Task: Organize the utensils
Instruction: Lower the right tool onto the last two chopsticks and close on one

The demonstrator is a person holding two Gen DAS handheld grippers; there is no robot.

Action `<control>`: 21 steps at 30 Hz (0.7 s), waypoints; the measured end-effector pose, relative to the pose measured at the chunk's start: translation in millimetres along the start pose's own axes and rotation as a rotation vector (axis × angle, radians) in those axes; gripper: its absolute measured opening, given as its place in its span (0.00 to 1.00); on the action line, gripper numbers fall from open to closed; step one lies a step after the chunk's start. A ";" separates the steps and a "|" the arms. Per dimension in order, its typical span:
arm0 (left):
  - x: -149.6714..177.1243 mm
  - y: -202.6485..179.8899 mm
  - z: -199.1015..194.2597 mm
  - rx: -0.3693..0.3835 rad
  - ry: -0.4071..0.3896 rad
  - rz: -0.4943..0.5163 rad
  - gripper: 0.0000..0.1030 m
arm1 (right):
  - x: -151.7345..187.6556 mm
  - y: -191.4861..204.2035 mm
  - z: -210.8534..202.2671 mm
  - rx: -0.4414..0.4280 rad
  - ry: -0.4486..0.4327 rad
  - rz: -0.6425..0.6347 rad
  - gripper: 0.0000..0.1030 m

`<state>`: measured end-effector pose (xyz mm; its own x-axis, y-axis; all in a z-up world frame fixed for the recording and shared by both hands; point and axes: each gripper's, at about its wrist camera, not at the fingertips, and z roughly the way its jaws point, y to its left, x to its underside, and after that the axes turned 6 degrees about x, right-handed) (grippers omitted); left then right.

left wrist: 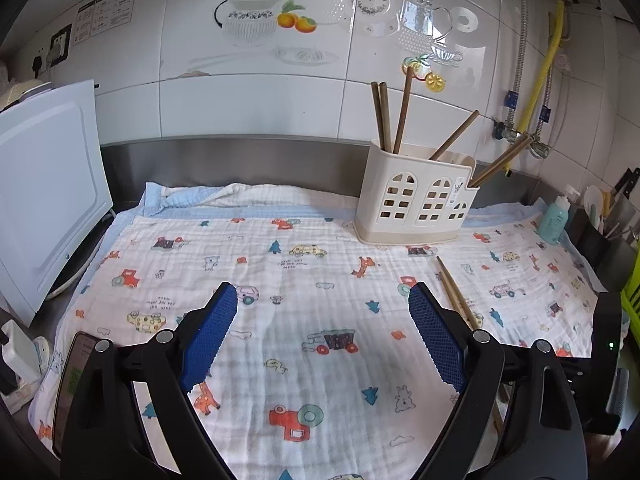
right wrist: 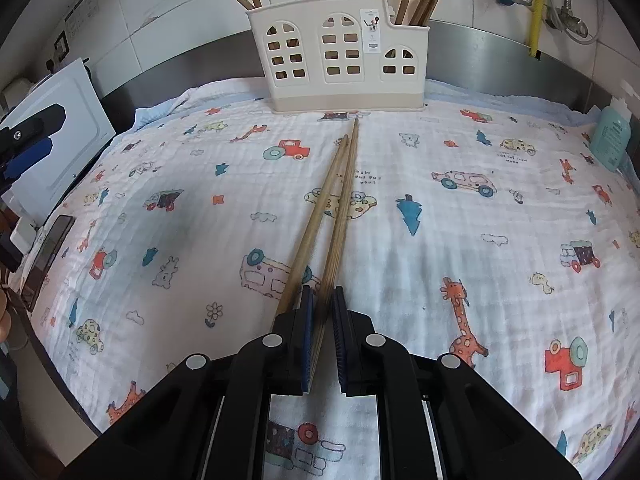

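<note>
Chopsticks [right wrist: 332, 208]: bare wood, matt, grain visible. Holder [right wrist: 340, 56]: cream plastic, smooth, slight sheen. Cloth [left wrist: 320, 280] beneath holder: printed cotton-like weave, crinkled, matt. Wall tiles [left wrist: 248, 92] behind holder: glossy glazed. Gripper pads [left wrist: 212, 336]: blue, finely textured.

Cream holder [right wrist: 338, 54] (cartoon-print white cloth [right wrist: 460, 216])

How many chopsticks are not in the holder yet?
2: a pair of chopsticks on the cloth before the holder, near ends between the shut right gripper pads.
</note>
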<state>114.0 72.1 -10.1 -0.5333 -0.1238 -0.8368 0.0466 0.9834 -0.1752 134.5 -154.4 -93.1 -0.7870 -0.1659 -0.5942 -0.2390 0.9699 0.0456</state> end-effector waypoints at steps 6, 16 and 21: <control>4.8 1.8 2.4 0.012 0.014 -0.018 0.85 | -2.6 4.4 3.2 0.038 -0.004 -0.012 0.08; 19.4 -13.3 8.9 0.036 0.062 0.004 0.84 | -0.3 0.7 2.1 0.035 -0.031 -0.001 0.07; 30.2 -23.9 10.8 0.048 0.086 0.016 0.84 | 3.2 -4.1 -11.3 0.031 -0.065 0.004 0.07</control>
<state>105.9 43.5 -36.8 -0.6028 -0.0938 -0.7924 0.0957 0.9774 -0.1885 126.6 -161.0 -86.1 -0.7489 -0.1513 -0.6451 -0.2176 0.9758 0.0237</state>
